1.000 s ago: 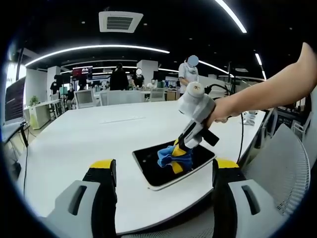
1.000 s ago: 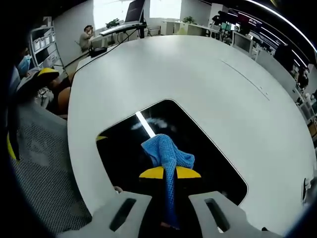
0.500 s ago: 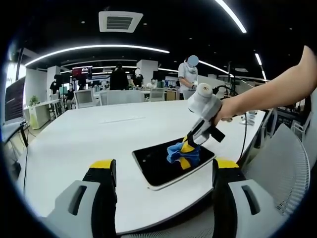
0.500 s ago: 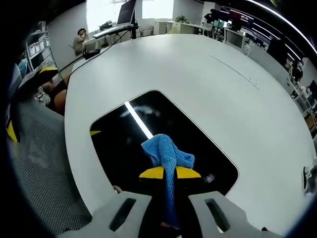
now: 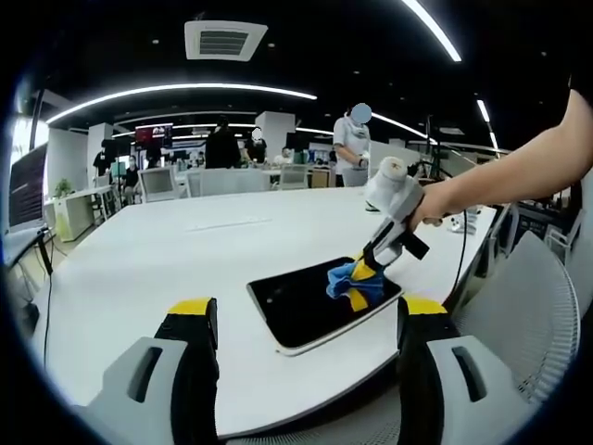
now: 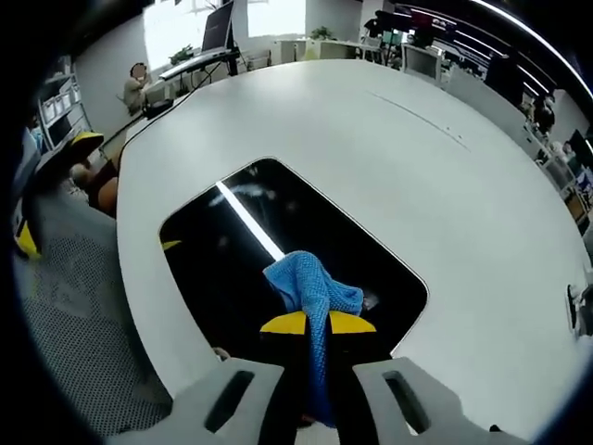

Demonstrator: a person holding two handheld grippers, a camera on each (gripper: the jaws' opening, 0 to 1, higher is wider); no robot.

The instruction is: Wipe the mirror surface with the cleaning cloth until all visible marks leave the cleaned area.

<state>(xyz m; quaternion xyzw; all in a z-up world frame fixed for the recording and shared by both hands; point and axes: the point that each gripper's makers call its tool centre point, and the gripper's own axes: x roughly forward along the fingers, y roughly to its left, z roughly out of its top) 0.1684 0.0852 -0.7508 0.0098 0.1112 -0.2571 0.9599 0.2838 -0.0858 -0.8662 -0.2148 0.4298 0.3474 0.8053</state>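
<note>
Blue cloth (image 6: 313, 289), black mirror (image 6: 232, 269), white table (image 6: 445, 213)

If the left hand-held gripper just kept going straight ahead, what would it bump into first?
Probably the dark rectangular mirror lying on the white table, ahead between the open left hand-held gripper jaws. Depth is unclear; held level, it might pass over the mirror and meet the blue cleaning cloth in the right hand-held gripper.

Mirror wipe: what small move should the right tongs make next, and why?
Probably drag the cloth back across the mirror toward its far end. The right tongs hold it at the near edge, and faint smudges seem to remain by the light streak there.
</note>
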